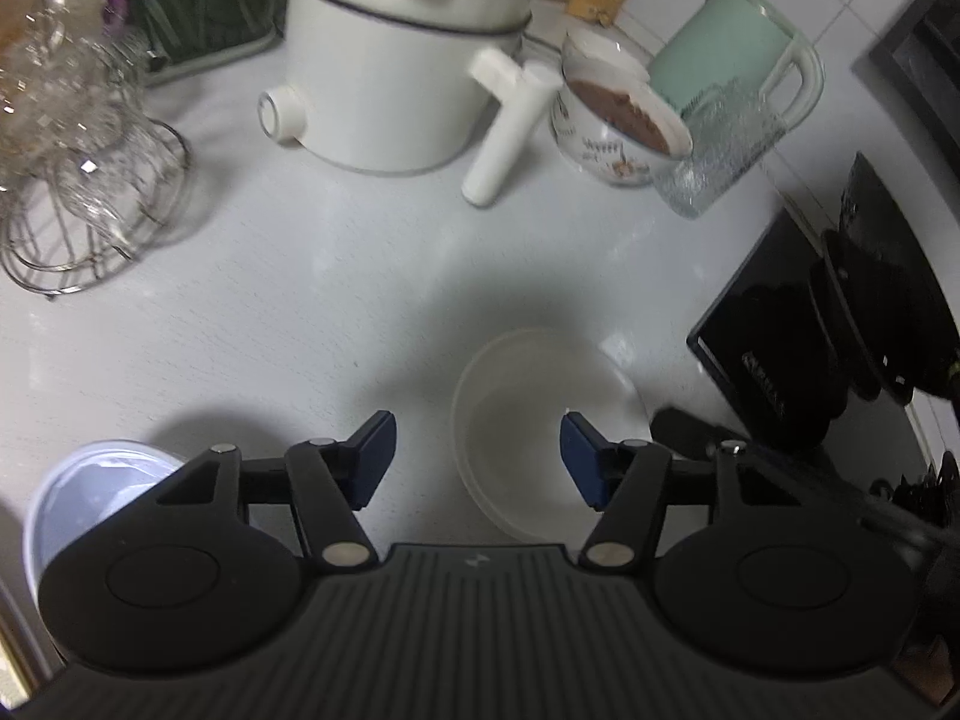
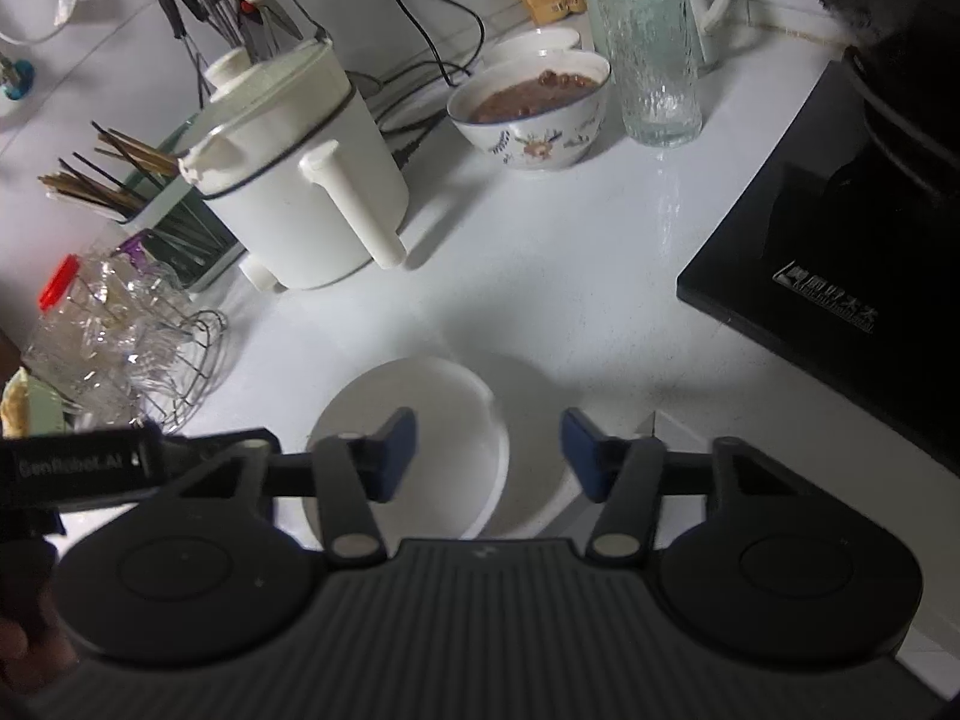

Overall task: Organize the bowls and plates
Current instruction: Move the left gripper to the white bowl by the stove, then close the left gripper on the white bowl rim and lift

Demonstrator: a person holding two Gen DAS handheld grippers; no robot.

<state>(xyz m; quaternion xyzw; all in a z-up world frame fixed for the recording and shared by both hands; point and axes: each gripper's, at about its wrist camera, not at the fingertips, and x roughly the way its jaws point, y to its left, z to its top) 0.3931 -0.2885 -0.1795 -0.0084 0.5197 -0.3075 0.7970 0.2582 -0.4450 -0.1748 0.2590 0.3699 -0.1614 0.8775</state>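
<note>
A white bowl (image 1: 543,420) sits on the white counter (image 1: 300,300), in shadow. My left gripper (image 1: 480,459) hangs just above it, open. The bowl's left rim runs between the blue pads, and the right pad (image 1: 585,462) is over the bowl's inside. In the right wrist view the same bowl (image 2: 432,408) lies under my right gripper (image 2: 489,456), also open. Its right rim passes between the pads and the left pad (image 2: 396,450) is over the inside. No pad visibly presses the rim. A second pale bowl (image 1: 90,498) shows at the lower left, partly hidden by the left gripper's body.
Behind the bowl stand a white electric pot (image 1: 390,60), a flowered bowl of brown food (image 2: 534,114), a glass tumbler (image 2: 654,60) and a mint kettle (image 1: 732,48). A wire rack of glasses (image 1: 78,150) is at the left. A black cooktop (image 2: 840,276) with dark cookware is at the right.
</note>
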